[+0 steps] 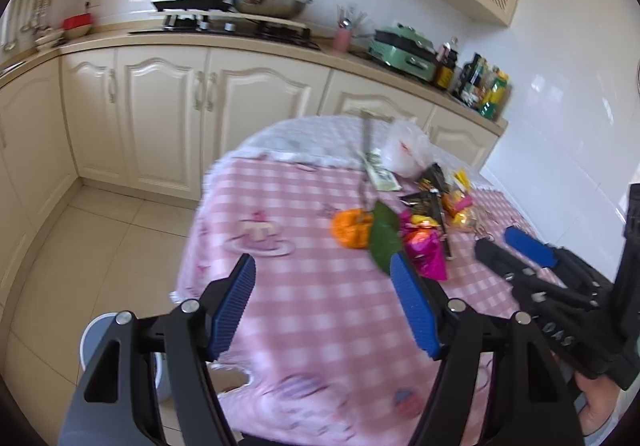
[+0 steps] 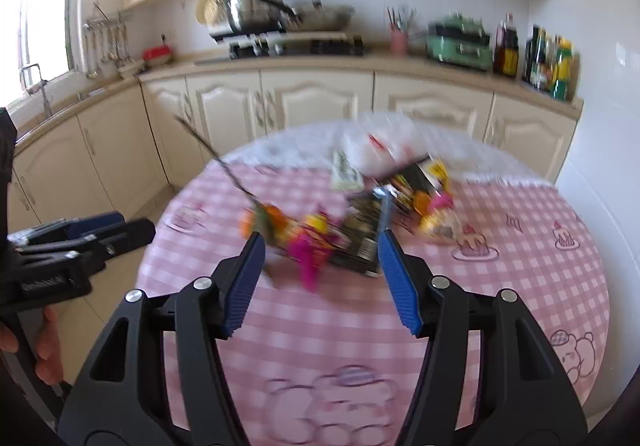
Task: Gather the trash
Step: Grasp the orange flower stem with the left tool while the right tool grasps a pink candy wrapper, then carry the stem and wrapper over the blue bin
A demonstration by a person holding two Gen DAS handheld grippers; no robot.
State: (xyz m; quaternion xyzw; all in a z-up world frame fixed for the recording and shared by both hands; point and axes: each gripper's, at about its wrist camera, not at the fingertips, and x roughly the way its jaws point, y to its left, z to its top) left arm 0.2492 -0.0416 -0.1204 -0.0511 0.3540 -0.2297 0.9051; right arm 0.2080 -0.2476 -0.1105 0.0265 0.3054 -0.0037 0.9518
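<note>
A pile of trash lies on the round table with the pink checked cloth (image 1: 304,286): an orange peel (image 1: 350,228), a green leaf (image 1: 385,240), a magenta wrapper (image 1: 428,252), black snack bags (image 1: 430,192), yellow wrappers (image 1: 460,206) and a white plastic bag (image 1: 404,146). My left gripper (image 1: 324,266) is open and empty, above the cloth just short of the pile. My right gripper (image 2: 320,242) is open and empty, hovering before the magenta wrapper (image 2: 308,252) and a black bag (image 2: 360,234). The right gripper also shows in the left wrist view (image 1: 508,242).
A thin twig (image 1: 366,142) sticks up from the pile. A grey-blue bin (image 1: 94,342) stands on the tiled floor left of the table. Cream kitchen cabinets (image 1: 160,106) and a counter with a stove, pots and bottles run behind. A white tiled wall (image 1: 580,126) is at the right.
</note>
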